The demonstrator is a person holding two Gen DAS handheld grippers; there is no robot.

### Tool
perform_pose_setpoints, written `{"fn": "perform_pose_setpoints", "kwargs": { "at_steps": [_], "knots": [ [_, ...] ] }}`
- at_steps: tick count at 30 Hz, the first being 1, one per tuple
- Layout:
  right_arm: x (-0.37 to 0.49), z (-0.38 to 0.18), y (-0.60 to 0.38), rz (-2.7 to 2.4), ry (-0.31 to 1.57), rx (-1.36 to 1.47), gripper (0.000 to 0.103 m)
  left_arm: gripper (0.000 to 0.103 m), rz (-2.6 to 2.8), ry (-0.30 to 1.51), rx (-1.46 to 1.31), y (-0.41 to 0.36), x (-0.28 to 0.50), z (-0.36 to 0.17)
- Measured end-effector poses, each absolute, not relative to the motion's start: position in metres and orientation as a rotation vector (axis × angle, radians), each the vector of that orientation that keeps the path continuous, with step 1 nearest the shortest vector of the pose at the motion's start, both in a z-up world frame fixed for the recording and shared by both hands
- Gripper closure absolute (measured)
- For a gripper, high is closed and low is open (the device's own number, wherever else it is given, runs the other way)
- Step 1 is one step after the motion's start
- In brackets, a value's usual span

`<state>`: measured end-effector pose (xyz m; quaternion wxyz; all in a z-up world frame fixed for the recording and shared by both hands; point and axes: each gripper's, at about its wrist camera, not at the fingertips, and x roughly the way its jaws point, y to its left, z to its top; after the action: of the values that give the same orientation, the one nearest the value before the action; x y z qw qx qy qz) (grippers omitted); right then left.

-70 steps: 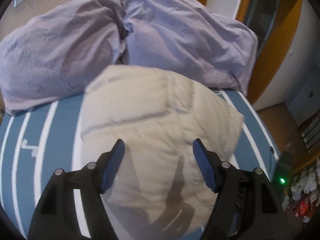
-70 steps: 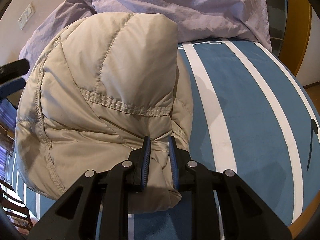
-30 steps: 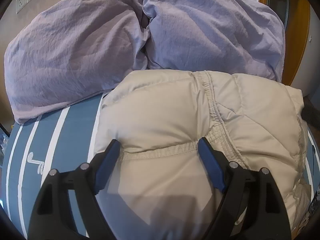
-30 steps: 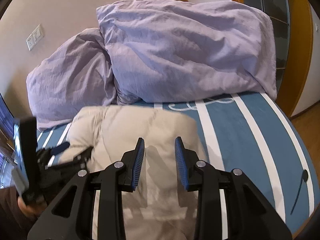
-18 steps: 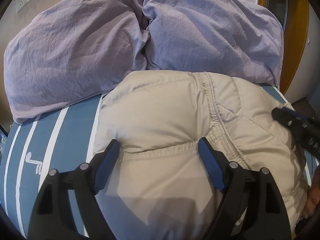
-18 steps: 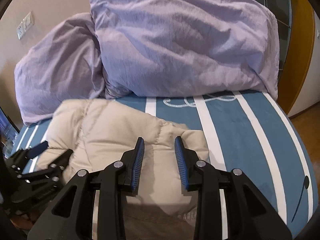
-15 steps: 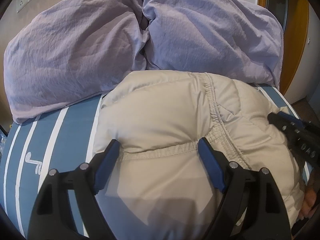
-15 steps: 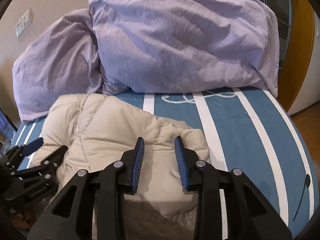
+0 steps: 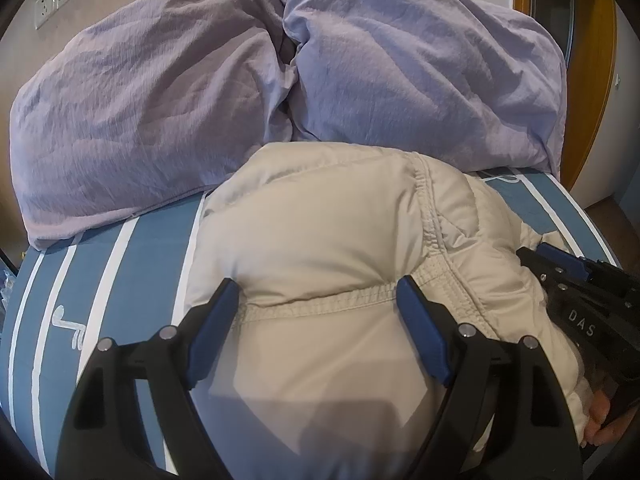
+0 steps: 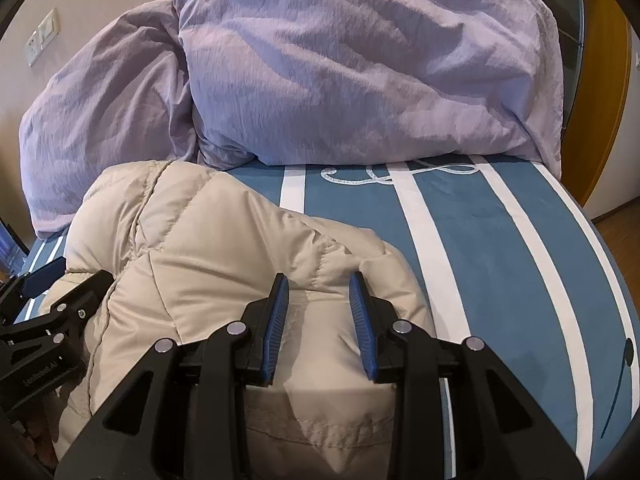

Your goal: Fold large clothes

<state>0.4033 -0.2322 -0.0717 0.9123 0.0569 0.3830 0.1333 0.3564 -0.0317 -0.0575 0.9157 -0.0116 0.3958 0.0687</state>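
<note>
A beige quilted puffer jacket (image 9: 320, 240) lies bundled on the blue-and-white striped bed sheet (image 9: 120, 260). My left gripper (image 9: 318, 286) stands wide open over its near left part, one finger either side of a stitched seam, gripping nothing. My right gripper (image 10: 319, 280) hovers partly open over the jacket (image 10: 200, 248) at its right edge; the cloth lies under and between the pads unpinched. Each gripper shows in the other's view: the right gripper (image 9: 560, 264) at the far right, the left gripper (image 10: 80, 276) at the far left.
Two lilac pillows (image 9: 140, 112) (image 9: 420, 80) lean against the wall right behind the jacket. Bare striped sheet (image 10: 500, 240) stretches to the right, to the bed's edge. A wooden door frame (image 9: 592, 60) stands beyond. A hand (image 9: 600, 420) holds the right gripper.
My right gripper has come down and closer to the jacket's right edge, and it has slid into the left wrist view from the right. The left gripper and the jacket have stayed put.
</note>
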Motion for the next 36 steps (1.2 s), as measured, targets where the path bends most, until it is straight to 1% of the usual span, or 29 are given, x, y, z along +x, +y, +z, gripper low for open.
{"fn": "perform_pose_setpoints", "kwargs": {
  "at_steps": [9, 15, 19, 23, 25, 30, 36],
  "knots": [
    [0.402, -0.079, -0.232, 0.274, 0.773, 0.108, 0.070, 0.023, 0.136, 0.803, -0.044, -0.032, 0.355, -0.039],
    [0.402, -0.080, -0.233, 0.277, 0.769, 0.116, 0.069, 0.022, 0.155, 0.764, -0.081, -0.024, 0.367, -0.013],
    [0.401, -0.080, -0.233, 0.278, 0.766, 0.122, 0.069, 0.021, 0.191, 0.753, -0.051, -0.022, 0.380, -0.006],
    [0.401, -0.080, -0.233, 0.280, 0.764, 0.123, 0.069, 0.021, 0.230, 0.819, -0.022, -0.020, 0.395, -0.023],
    [0.401, -0.080, -0.233, 0.280, 0.762, 0.122, 0.069, 0.017, 0.240, 0.846, -0.041, -0.015, 0.400, -0.037],
    [0.401, -0.080, -0.233, 0.280, 0.761, 0.122, 0.069, 0.013, 0.241, 0.868, -0.062, -0.009, 0.404, -0.050],
    [0.400, -0.080, -0.233, 0.278, 0.756, 0.119, 0.069, 0.012, 0.242, 0.855, -0.056, -0.008, 0.402, -0.059]
  ]
}}
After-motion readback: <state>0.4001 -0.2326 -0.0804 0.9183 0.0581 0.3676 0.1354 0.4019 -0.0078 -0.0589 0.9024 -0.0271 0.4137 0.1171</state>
